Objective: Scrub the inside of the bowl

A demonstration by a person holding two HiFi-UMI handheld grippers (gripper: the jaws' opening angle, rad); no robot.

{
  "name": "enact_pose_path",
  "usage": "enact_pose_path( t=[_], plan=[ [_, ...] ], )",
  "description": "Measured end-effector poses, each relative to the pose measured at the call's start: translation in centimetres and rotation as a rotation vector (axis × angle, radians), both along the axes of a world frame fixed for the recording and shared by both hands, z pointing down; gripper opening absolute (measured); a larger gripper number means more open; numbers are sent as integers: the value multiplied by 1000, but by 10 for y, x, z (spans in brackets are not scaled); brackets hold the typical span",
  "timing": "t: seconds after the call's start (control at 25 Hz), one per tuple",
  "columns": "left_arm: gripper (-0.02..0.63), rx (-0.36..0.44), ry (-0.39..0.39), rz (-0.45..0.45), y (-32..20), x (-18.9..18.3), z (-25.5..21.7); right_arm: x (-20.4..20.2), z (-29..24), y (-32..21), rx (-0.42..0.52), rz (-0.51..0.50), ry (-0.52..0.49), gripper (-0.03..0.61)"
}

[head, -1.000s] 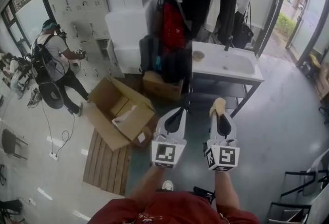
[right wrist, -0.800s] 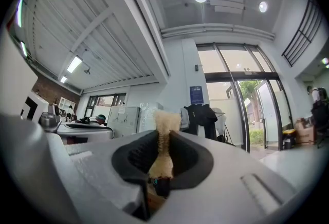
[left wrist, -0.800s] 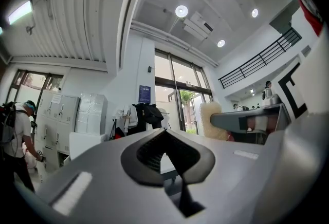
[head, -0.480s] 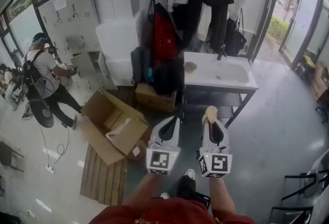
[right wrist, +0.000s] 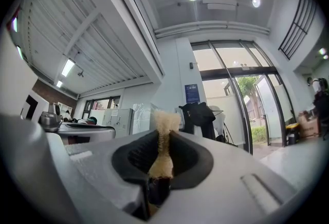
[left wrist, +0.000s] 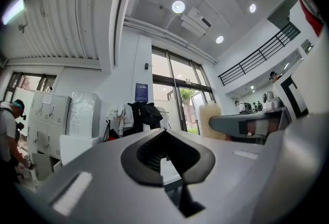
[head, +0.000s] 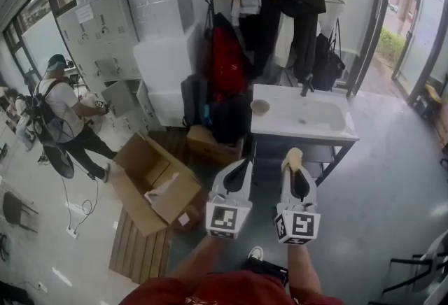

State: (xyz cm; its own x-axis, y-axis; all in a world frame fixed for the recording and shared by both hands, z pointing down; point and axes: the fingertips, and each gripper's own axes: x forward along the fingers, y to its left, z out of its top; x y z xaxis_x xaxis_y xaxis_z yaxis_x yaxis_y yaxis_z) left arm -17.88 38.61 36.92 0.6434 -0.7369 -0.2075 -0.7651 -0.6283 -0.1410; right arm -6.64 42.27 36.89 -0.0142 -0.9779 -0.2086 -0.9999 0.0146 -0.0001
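The scrubbing itself has not started. The bowl (head: 260, 107), a small brownish dish, sits on the white counter (head: 280, 131) at its left end, just beside the sunken basin (head: 320, 113) and well short of the tap (head: 306, 87) at the back edge. Nothing touches it, and both grippers are held out over the floor, well apart from the counter's front edge. The left gripper (head: 240, 165) is closed with nothing in it: in its own view the dark pads meet and only the room shows beyond them. The right gripper (head: 295, 164) is clamped on a pale, fibrous scrubber (head: 294, 154), whose tuft stands up past the jaw tips in the right gripper view and shows as a beige knob in the head view. So the tool appears to be in hand and the approach is what the pictures catch. Reaching the counter, steadying the bowl and working the scrubber round its inside all look to be left. Whether the bowl holds water or dirt cannot be made out at this range. Off to the left an open cardboard box (head: 155, 185) lies on the floor and another person (head: 63, 111) stands by the lockers, neither bearing on the job. The empty left gripper would seem the likely one to hold the bowl at its rim, since a light dish near the counter's end could slide under scrubbing.
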Motion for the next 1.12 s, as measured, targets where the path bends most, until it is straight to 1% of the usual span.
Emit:
enact_pose_path(
  t=[0.16,0.28,0.6,0.8,0.96,1.12],
  plan=[
    [5,16,-1,-10,-24,34,-5,32,1,-26,3,-15,-19,51],
    [5,-6,-18,-26,-43,54,-1,51,2,-45,-2,-30,-29,51],
    [5,-20,-36,-58,-84,105,1,106,3,-85,-7,-57,-55,51],
    [5,-37,-46,-73,-99,121,8,122,9,-102,-17,-73,-68,51],
    [5,-23,-44,-86,-113,128,10,129,12,-119,-26,-88,-68,51],
    [5,-23,-20,-87,-129,131,13,134,23,-135,-39,-86,-60,51]
  ],
)
